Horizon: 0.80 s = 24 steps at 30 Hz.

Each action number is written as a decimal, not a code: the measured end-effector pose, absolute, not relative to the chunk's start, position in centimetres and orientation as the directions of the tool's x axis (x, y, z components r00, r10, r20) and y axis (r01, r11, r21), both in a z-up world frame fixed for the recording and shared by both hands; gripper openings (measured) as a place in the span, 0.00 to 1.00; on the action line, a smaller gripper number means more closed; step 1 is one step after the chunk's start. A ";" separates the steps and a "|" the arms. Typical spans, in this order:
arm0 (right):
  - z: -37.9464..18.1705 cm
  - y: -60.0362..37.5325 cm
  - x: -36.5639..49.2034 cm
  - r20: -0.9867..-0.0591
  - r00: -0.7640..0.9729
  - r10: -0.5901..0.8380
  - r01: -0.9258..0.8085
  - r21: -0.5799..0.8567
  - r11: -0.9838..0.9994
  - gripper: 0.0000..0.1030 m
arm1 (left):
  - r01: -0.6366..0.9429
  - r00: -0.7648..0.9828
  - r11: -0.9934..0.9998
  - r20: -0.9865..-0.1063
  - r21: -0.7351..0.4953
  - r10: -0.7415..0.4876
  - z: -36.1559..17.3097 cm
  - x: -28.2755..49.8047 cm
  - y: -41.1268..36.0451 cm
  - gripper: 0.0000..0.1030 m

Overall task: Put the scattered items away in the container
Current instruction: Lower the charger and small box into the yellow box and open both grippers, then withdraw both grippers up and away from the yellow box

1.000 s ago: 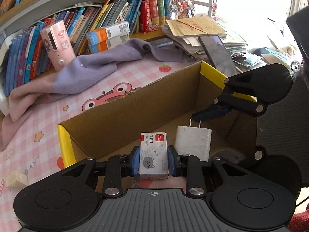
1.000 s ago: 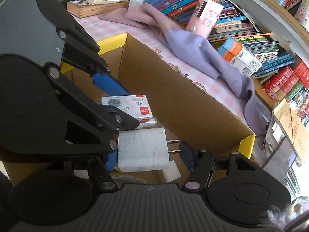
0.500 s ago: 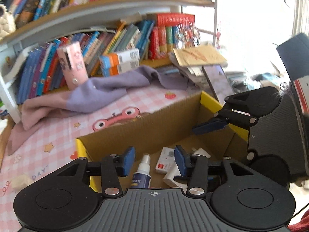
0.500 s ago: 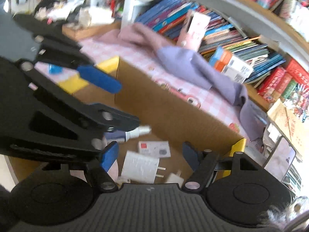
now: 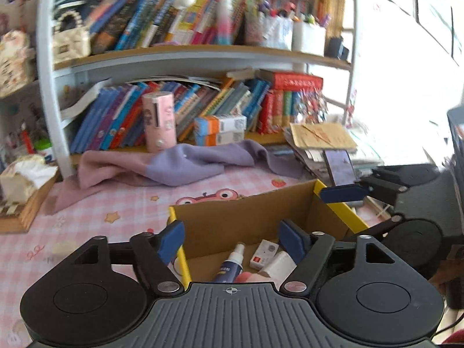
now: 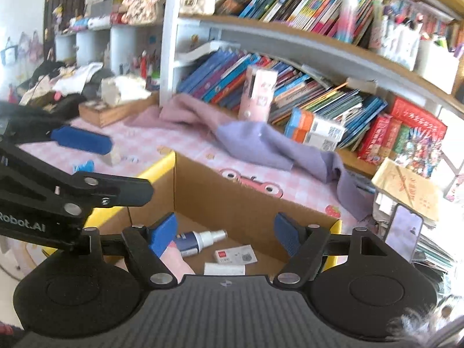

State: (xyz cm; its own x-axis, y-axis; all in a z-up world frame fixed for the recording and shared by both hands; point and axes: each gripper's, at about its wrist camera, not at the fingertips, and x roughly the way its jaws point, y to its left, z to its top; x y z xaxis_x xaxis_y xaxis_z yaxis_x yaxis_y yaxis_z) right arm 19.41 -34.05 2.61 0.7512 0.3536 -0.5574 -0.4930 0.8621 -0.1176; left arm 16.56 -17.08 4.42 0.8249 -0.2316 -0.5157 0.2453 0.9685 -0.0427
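The cardboard box (image 5: 240,220) with yellow flap edges stands on the pink checked cloth. On its floor lie a spray bottle (image 5: 232,264), a small white staple box (image 5: 264,253) and a white charger (image 5: 278,264). My left gripper (image 5: 232,240) hovers above the box's near left corner; its jaws are opening and nothing is between them. My right gripper (image 6: 224,236) hangs over the box (image 6: 246,206) too, jaws opening and empty, above the spray bottle (image 6: 200,239), staple box (image 6: 236,255) and charger (image 6: 224,268). The two grippers are close side by side.
A beige block (image 6: 113,156) and a small blue piece (image 6: 84,166) lie on the cloth left of the box. Behind are a purple-pink cloth (image 5: 179,165), a pink cylinder (image 5: 159,121), bookshelves, a tissue box (image 5: 23,179), and a phone (image 5: 339,168) on stacked papers.
The left gripper let go of the staple box and the right gripper of the charger; both now lie in the box. Both grippers rose, pulled back and opened wider.
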 end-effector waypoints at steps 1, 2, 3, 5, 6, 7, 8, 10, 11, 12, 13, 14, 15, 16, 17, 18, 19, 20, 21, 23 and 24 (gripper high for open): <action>2.8 -34.0 19.0 -0.551 0.756 0.353 -0.485 -0.110 0.867 0.75 | 0.230 0.832 0.972 -0.508 -0.052 -0.224 4.5 16.1 -16.7 0.74; 2.9 -34.0 18.7 -0.546 0.760 0.351 -0.477 -0.104 0.873 0.75 | 0.214 0.840 0.975 -0.498 -0.064 -0.217 4.6 15.6 -16.3 0.75; 3.0 -34.0 18.2 -0.542 0.766 0.345 -0.466 -0.099 0.879 0.75 | 0.202 0.846 0.976 -0.488 -0.077 -0.214 4.7 15.2 -15.9 0.75; 3.2 -33.9 17.3 -0.534 0.777 0.334 -0.445 -0.090 0.891 0.75 | 0.191 0.854 0.977 -0.474 -0.094 -0.213 4.8 14.4 -15.1 0.75; 3.3 -33.8 16.9 -0.530 0.783 0.326 -0.432 -0.087 0.898 0.75 | 0.190 0.857 0.977 -0.469 -0.098 -0.214 4.8 14.0 -14.7 0.75; 3.3 -33.8 16.5 -0.527 0.789 0.316 -0.418 -0.083 0.905 0.75 | 0.192 0.857 0.976 -0.467 -0.102 -0.217 4.8 13.8 -14.3 0.75; 3.4 -33.6 16.1 -0.525 0.794 0.307 -0.405 -0.079 0.911 0.75 | 0.194 0.856 0.975 -0.467 -0.106 -0.221 4.7 13.5 -13.9 0.75; 3.4 -33.3 15.2 -0.519 0.804 0.290 -0.378 -0.072 0.923 0.75 | 0.199 0.853 0.973 -0.468 -0.119 -0.231 4.5 12.9 -13.2 0.76; 3.5 -33.1 14.7 -0.516 0.810 0.280 -0.364 -0.069 0.929 0.75 | 0.207 0.850 0.970 -0.468 -0.129 -0.243 4.4 12.7 -12.9 0.77; 3.4 -32.8 14.3 -0.512 0.816 0.269 -0.350 -0.066 0.934 0.75 | 0.217 0.846 0.967 -0.467 -0.136 -0.256 4.3 12.5 -12.6 0.81; 3.4 -32.5 13.9 -0.506 0.824 0.255 -0.332 -0.066 0.941 0.76 | 0.230 0.844 0.963 -0.465 -0.140 -0.269 4.3 12.3 -12.4 0.84; 3.4 -32.2 13.4 -0.500 0.832 0.239 -0.313 -0.068 0.947 0.78 | 0.246 0.841 0.959 -0.461 -0.141 -0.283 4.2 12.0 -12.2 0.85; 3.4 -31.8 12.9 -0.494 0.841 0.222 -0.293 -0.072 0.953 0.80 | 0.269 0.837 0.953 -0.454 -0.141 -0.304 4.2 11.7 -11.9 0.86; 3.3 -31.4 12.3 -0.487 0.850 0.202 -0.271 -0.075 0.960 0.81 | 0.289 0.835 0.947 -0.448 -0.140 -0.321 4.2 11.4 -11.7 0.87; 3.3 -31.1 11.8 -0.481 0.857 0.187 -0.252 -0.074 0.965 0.81 | 0.304 0.834 0.943 -0.440 -0.137 -0.332 4.2 11.0 -11.4 0.88; 3.3 -30.8 11.3 -0.476 0.862 0.172 -0.233 -0.071 0.970 0.81 | 0.315 0.835 0.940 -0.431 -0.134 -0.341 4.2 10.7 -11.0 0.89; 3.3 -30.5 10.7 -0.470 0.869 0.156 -0.212 -0.068 0.975 0.81 | 0.324 0.837 0.936 -0.421 -0.133 -0.350 4.1 10.3 -10.5 0.90; 3.4 -30.2 10.1 -0.462 0.876 0.138 -0.190 -0.068 0.979 0.81 | 0.332 0.838 0.934 -0.412 -0.135 -0.357 4.1 9.8 -10.0 0.90; 3.4 -29.9 9.5 -0.455 0.883 0.119 -0.168 -0.069 0.983 0.81 | 0.336 0.839 0.931 -0.405 -0.139 -0.363 4.1 9.4 -9.5 0.90; 3.4 -29.2 8.1 -0.437 0.896 0.074 -0.117 -0.070 0.991 0.81 | 0.347 0.842 0.926 -0.386 -0.146 -0.376 3.9 8.3 -8.3 0.90; 3.4 -28.8 7.3 -0.427 0.903 0.052 -0.089 -0.069 0.994 0.82 | 0.350 0.845 0.925 -0.376 -0.148 -0.380 3.7 7.6 -7.6 0.90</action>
